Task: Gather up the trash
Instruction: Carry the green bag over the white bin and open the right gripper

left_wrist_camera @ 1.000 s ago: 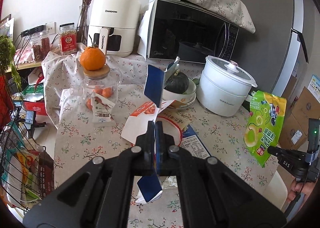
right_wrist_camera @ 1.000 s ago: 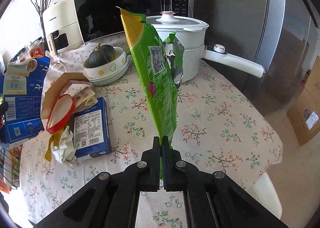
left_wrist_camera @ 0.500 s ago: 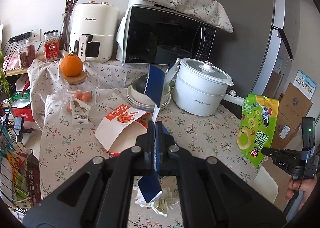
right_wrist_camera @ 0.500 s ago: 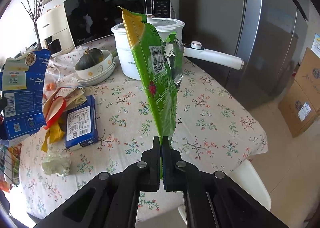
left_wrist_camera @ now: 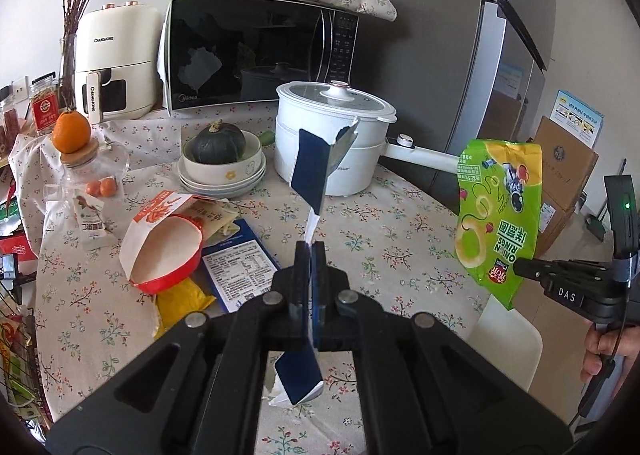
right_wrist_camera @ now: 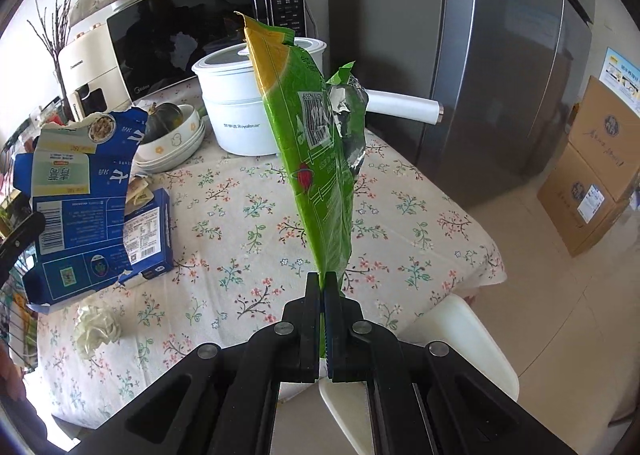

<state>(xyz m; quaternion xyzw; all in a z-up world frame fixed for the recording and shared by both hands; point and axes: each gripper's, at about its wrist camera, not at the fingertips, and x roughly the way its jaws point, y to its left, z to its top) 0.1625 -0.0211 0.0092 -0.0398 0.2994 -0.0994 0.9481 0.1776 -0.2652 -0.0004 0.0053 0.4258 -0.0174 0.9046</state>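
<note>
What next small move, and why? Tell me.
Probably carry both pieces away from the table toward a bin, which isn't in view: the left gripper already pinches the blue wrapper, and the right gripper the green chip bag.

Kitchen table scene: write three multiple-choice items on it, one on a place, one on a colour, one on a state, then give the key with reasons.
1. Where does the dark green squash sit?
A. in the bowl on the stacked plates
B. on the microwave
C. on the floor

2. What colour is the snack bag in the right gripper?
A. red
B. mainly green
C. white

3. How does the left gripper stand?
A. jaws wide open, nothing held
B. resting on the table
C. jaws shut on the torn blue carton

Key: A, the squash rests in the bowl beside the white pot; B, the bag is green with a yellow top; C, the carton is pinched upright between the jaws.
</note>
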